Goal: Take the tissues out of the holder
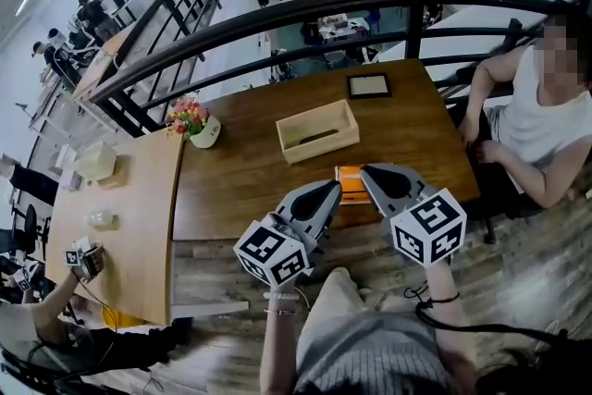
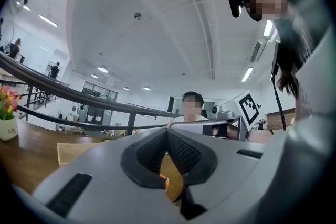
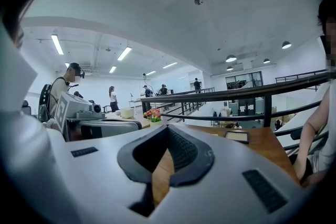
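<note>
1. Nearest you, the left tongs (image 1: pixel 335 188) (image 2: pixel 168 130) and the right tongs (image 1: pixel 366 171) (image 3: pixel 168 127) hang side by side over the near edge of the tabletop (image 1: pixel 240 180), pointing toward 12 o'clock. Both are fully closed, pad against pad, and neither has hold of anything. Behind the pads each gripper view shows only bare wood, plus a sliver of orange in the left one.
2. Below and between the two tips an orange packet (image 1: pixel 350 187) lies flat on the tabletop. This is probably the tissue pack. It sits outside the holder, near its 6 o'clock side but apart from it.
3. The wooden holder (image 1: pixel 324 149) is an open box with its mouth upward, so its contents lift straight out. A thin dark item lies inside; you cannot identify it.
4. Beyond, a framed panel (image 1: pixel 368 86) lies at the holder's 1 o'clock and a flower pot (image 1: pixel 196 125) at its 9 o'clock. A seated person (image 1: pixel 541 120) occupies the 3 o'clock side, so allow clearance there.
</note>
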Tool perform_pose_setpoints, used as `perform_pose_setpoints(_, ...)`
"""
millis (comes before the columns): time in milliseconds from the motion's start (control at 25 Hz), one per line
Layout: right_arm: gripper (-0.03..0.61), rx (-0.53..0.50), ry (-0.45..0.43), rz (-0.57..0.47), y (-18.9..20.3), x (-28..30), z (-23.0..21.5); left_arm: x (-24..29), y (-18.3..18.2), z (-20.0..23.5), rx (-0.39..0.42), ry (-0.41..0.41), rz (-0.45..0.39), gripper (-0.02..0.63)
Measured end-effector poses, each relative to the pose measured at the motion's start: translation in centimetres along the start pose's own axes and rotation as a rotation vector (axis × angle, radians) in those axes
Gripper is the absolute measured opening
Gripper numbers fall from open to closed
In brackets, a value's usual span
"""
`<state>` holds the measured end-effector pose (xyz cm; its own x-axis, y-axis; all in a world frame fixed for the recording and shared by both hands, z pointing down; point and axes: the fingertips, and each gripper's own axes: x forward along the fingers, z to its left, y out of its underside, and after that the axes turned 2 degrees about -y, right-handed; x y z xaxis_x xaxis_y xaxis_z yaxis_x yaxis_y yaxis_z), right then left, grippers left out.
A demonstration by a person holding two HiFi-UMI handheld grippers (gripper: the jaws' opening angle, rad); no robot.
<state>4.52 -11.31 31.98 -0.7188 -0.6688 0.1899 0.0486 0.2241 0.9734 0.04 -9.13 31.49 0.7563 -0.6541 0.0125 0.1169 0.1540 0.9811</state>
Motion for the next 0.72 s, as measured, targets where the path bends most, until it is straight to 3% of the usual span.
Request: perform_pose_setpoints(720,0.012,-0.015,-0.028,-0.043,-0.83,0.44,0.41,0.08,-0.99,0.21,0.027,0.012,-0.001,0.008)
